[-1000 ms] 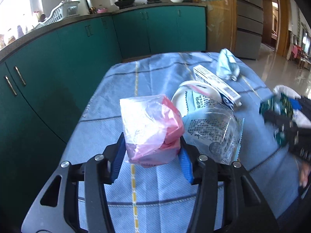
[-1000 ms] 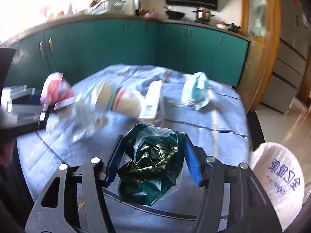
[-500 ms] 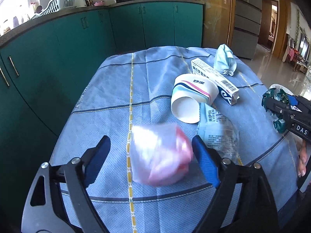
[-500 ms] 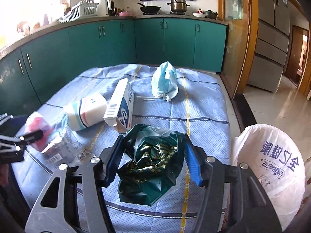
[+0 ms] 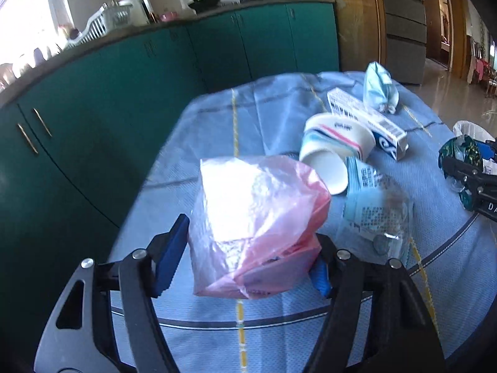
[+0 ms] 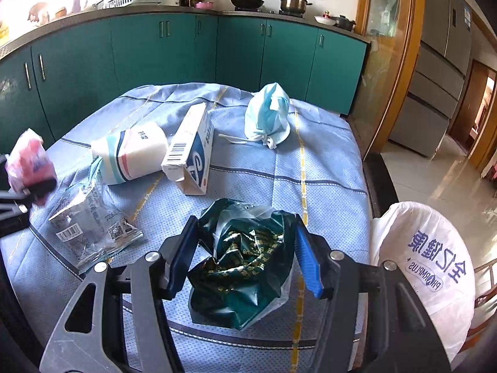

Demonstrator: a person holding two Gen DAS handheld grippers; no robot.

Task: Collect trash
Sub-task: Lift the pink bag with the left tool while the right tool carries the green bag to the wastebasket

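Step in hand, by my reading: both tools are loaded or loading with litter, and carrying to the bag has not yet begun.

Left tool [image 5: 245, 262]: its jaws are closing around the pink plastic bag [image 5: 257, 220], which sits between the blue pads. The right-hand pad is partly hidden behind the bag and appears to bear on it; the left-hand pad stands at the bag's edge, and firm contact there cannot be confirmed. The tool points downward over the near edge of the desk [image 5: 279, 105], which is covered by a blue cloth.

Further right on the desk lie a clear printed wrapper [image 6: 90, 230], a paper cup [image 6: 133, 152] on its side, a white and blue carton [image 6: 191, 149] just beside the cup, and a crumpled blue face mask [image 6: 268, 112] apart at the far side. All four remain uncollected.

Right tool [image 6: 243, 259]: clamped on a crumpled dark green wrapper [image 6: 245, 258], both pads pressing its sides. The tool is angled downward above the desk's near right part.

Far right, off the desk edge and lower, stands a white printed trash bag [image 6: 425, 267].

Next move, as judged: finish the left grip until the pink bag is firmly pinched, then carry each load rightward over the white bag's mouth and release. The mouth is not visible from here, so its position needs checking first.
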